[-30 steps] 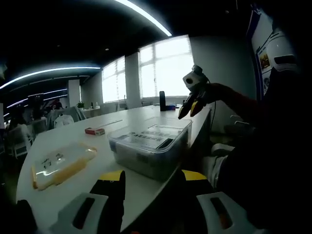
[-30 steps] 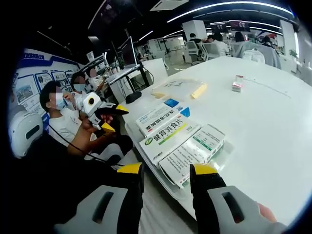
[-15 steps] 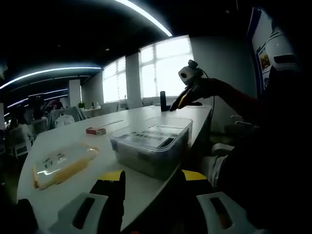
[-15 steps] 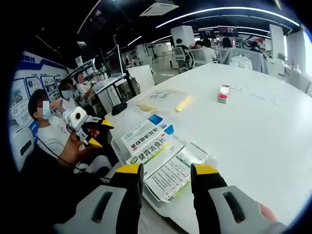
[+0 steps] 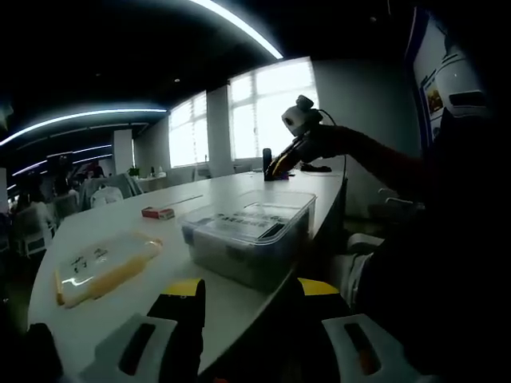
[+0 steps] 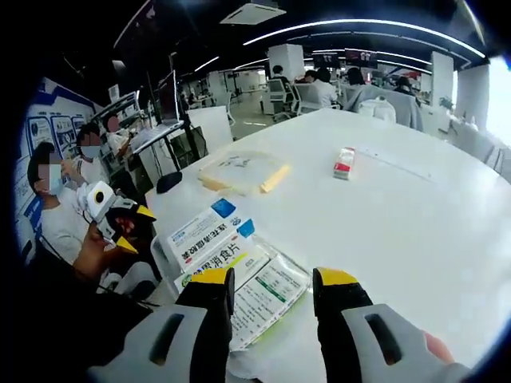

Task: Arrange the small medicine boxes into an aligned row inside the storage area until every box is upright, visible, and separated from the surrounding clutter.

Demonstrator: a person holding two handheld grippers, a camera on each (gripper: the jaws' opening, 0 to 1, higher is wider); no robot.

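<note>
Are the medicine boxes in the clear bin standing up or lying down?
Lying down. The medicine boxes rest flat in the clear bin, printed faces up.

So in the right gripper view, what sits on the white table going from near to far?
Clear bin of medicine boxes → flat clear pouch with a yellow edge → small red and white box.

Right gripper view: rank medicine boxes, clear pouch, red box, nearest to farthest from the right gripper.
1. medicine boxes, just ahead of the right gripper, slightly left.
2. clear pouch, farther along the table, left of centre.
3. red box, farthest, right of the pouch.
</note>
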